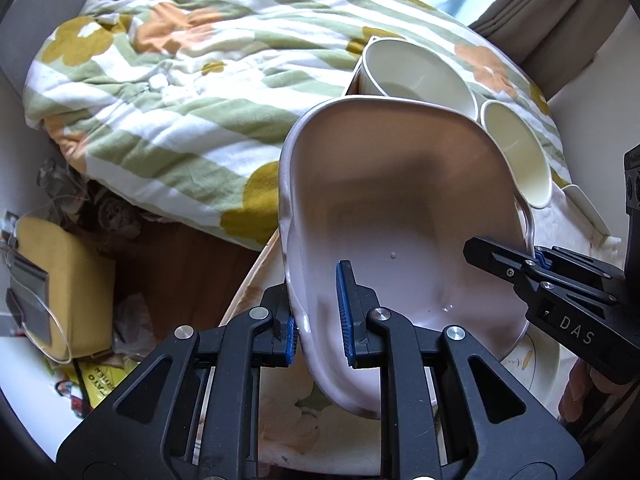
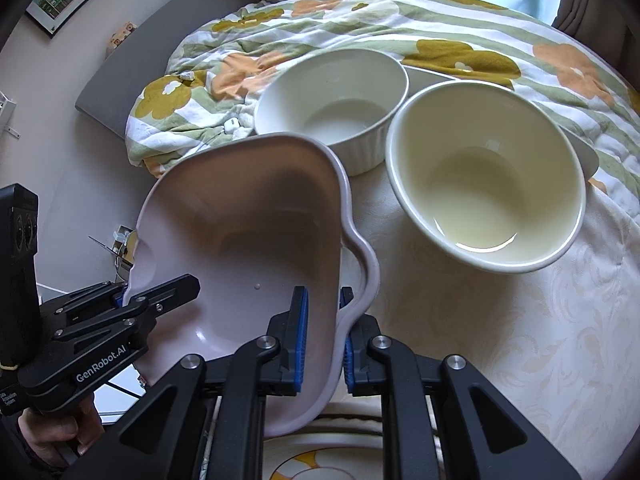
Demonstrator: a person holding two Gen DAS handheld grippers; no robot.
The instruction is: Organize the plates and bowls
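Note:
A pale pink baking dish (image 1: 400, 208) with side handles is held tilted above the table by both grippers. My left gripper (image 1: 320, 316) is shut on its left rim. My right gripper (image 2: 324, 336) is shut on its right rim by the handle; the dish (image 2: 248, 232) fills the left of the right wrist view. The right gripper also shows in the left wrist view (image 1: 536, 258), the left one in the right wrist view (image 2: 124, 300). Behind stand a white ribbed bowl (image 2: 332, 100) and a cream bowl (image 2: 484, 176), both upright and empty.
A flowered quilt (image 1: 168, 80) is heaped behind the bowls. A cream patterned tablecloth (image 2: 520, 340) covers the table. A plate with yellow print (image 2: 312, 468) lies under the dish. A flat white tray (image 2: 584, 152) sits behind the cream bowl. Clutter and a yellow cushion (image 1: 76, 280) lie on the floor at left.

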